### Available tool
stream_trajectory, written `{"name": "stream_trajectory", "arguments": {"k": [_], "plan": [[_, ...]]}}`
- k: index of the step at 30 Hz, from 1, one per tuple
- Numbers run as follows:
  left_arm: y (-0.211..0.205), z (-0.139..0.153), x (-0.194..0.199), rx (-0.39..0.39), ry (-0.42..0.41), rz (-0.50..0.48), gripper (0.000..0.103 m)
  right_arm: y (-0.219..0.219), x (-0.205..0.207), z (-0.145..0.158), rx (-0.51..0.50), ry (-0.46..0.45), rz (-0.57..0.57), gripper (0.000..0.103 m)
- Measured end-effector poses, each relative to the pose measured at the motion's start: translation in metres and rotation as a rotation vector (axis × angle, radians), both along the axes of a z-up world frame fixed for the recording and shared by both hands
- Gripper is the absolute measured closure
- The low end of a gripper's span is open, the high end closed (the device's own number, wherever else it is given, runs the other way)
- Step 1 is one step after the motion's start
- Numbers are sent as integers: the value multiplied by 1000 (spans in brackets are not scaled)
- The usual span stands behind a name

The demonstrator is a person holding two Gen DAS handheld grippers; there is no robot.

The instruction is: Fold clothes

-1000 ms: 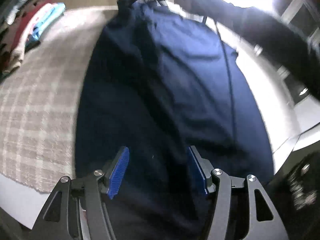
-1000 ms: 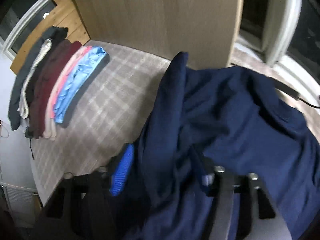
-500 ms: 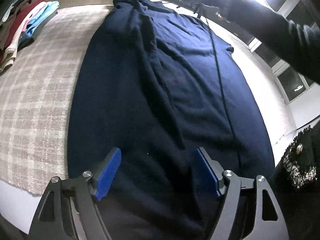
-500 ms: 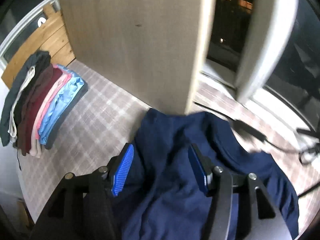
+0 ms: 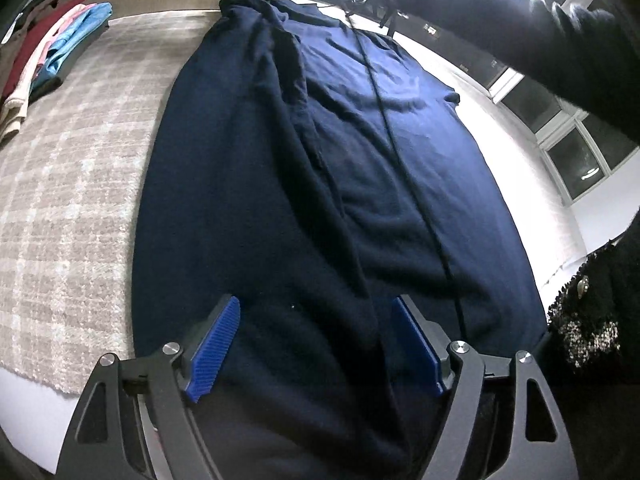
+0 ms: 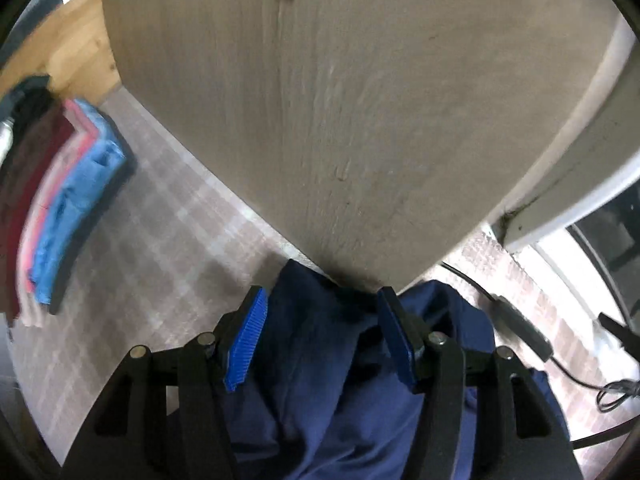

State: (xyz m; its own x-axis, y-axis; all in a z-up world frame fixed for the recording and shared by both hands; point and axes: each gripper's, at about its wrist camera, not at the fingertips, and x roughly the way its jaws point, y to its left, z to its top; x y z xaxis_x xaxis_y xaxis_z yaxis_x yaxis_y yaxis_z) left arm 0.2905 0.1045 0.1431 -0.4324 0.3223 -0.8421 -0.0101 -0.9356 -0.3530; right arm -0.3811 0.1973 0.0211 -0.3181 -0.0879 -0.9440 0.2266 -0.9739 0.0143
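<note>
**Op:** I've got one navy garment (image 5: 248,200) spread long across the plaid bed cover (image 5: 72,184), running from 6 o'clock up to 12 in the left wrist view. A loose lengthwise fold sits along its middle.

**Obs:** Risks?

**Op:** Biggest one, I'd say, is that ridge: if I fold over it unsmoothed, the crease gets locked in. Next, a black cable (image 5: 400,152) lies along the cloth towards 1 o'clock; a fold could trap it or drag it. Third, the far end is bunched against the wooden panel (image 6: 320,100), so pulling there may snag.

**Obs:** Grippers?

**Op:** The left hand-held gripper (image 5: 316,344) has just been widening; its blue pads stand apart over the near hem, clamping nothing. The right hand-held gripper (image 6: 320,340) has just let its jaws apart too, with fabric between them, pads apparently not pressing, though that view is blurred.

**Obs:** Counts?

**Op:** One garment in work, one stack of folded clothes (image 5: 52,56) at 10 o'clock with roughly five items, one cable, two grippers.
</note>
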Motion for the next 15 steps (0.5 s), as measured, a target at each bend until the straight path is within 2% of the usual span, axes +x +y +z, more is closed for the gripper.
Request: {"name": "stream_trajectory", "arguments": {"k": [2,3,4,5,7,11,12,14,15], "plan": [[1,0,-2,-1,-2,-5,26,-6,-1,-8,31,-29,13,49],[1,0,-3,-3,-2,-7,26,-8,0,-11,43,-38,21,58],[2,0,-4,-5,-1,-8,26,-9,2,-14,45,-48,28,86],[2,0,-4,-5,1,-8,26,-8,5,-15,21,-58,31,95],[3,0,-4,-7,8,-9,26,-3,11,-13,-19,-49,15,95],[5,-1,-1,-20,24,-11,26,19,25,5,-57,25,-76,93],[6,-1,-1,-25,21,-9,26,25,31,14,-67,44,-97,90],[6,0,0,-29,8,2,28,33,43,33,-69,63,-132,70],[3,0,4,-21,2,15,28,38,52,46,-81,80,-139,68]]}}
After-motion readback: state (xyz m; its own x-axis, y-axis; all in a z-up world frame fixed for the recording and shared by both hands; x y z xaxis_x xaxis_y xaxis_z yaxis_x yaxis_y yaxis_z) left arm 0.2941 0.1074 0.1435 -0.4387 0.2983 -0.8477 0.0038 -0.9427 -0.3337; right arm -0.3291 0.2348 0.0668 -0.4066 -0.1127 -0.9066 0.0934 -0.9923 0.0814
